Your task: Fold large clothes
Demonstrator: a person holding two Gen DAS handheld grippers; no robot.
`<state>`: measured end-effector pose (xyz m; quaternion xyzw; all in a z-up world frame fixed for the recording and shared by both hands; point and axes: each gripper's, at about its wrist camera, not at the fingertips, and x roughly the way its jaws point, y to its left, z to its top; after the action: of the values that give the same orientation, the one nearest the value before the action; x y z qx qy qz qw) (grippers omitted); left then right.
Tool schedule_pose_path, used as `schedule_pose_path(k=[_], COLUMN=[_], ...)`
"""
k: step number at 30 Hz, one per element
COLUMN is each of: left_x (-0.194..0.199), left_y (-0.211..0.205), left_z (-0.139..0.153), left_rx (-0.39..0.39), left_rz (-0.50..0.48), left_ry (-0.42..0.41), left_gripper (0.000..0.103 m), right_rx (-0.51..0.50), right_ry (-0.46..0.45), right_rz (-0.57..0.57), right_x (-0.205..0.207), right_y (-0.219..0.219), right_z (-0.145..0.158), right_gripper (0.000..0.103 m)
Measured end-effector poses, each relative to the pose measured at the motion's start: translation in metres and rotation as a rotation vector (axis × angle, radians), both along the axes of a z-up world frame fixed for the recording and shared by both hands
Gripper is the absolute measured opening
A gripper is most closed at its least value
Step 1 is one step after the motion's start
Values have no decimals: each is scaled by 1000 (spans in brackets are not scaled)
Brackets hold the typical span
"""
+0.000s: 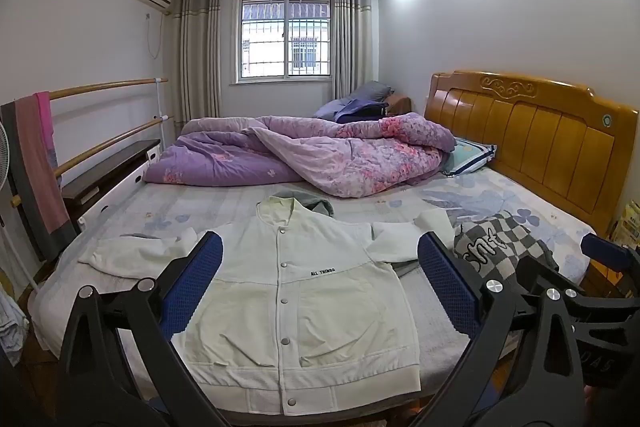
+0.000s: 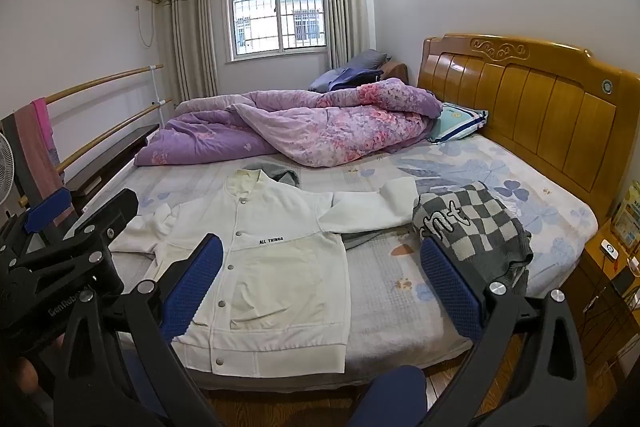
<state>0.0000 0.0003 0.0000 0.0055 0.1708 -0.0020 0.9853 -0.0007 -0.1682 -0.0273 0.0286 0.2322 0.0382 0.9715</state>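
Left wrist view: the left gripper (image 1: pixel 320 283) is seen with its blue fingers (image 1: pixel 192 287) spread wide and nothing held between them, hovering above the near edge of the bed (image 1: pixel 520 195). A white jacket (image 1: pixel 296 307) is laid flat on the bed, front up and snapped shut, sleeves spread to either side, hem toward the viewer. It is judged to be soft, light and limp, so it will sag wherever it is not supported; a hold on the shoulders, cuffs or thick ribbed hem is judged best. Part of the right gripper (image 1: pixel 608 259) is seen at the right edge.

Right wrist view: the right gripper (image 2: pixel 322 283) is also shown with fingers (image 2: pixel 452 291) wide apart and empty. The jacket (image 2: pixel 272 279) lies below and to the left. A checked garment (image 2: pixel 476 223) is heaped over the end of the jacket's far-right sleeve. A purple quilt (image 2: pixel 304 127) is bunched farther back. The left gripper's body (image 2: pixel 64 259) fills the left edge.

No containers are seen on the bed.
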Motion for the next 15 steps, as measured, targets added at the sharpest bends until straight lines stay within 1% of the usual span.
schedule_pose_path(k=[15], left_x=[0], left_y=[0], left_z=[0], left_rx=[-5], left_rz=[0], left_ry=[1], left_gripper=[98], right_rx=[-5], right_ry=[5], right_rz=[-2], right_x=[0], right_y=[0], right_z=[0], right_gripper=[95])
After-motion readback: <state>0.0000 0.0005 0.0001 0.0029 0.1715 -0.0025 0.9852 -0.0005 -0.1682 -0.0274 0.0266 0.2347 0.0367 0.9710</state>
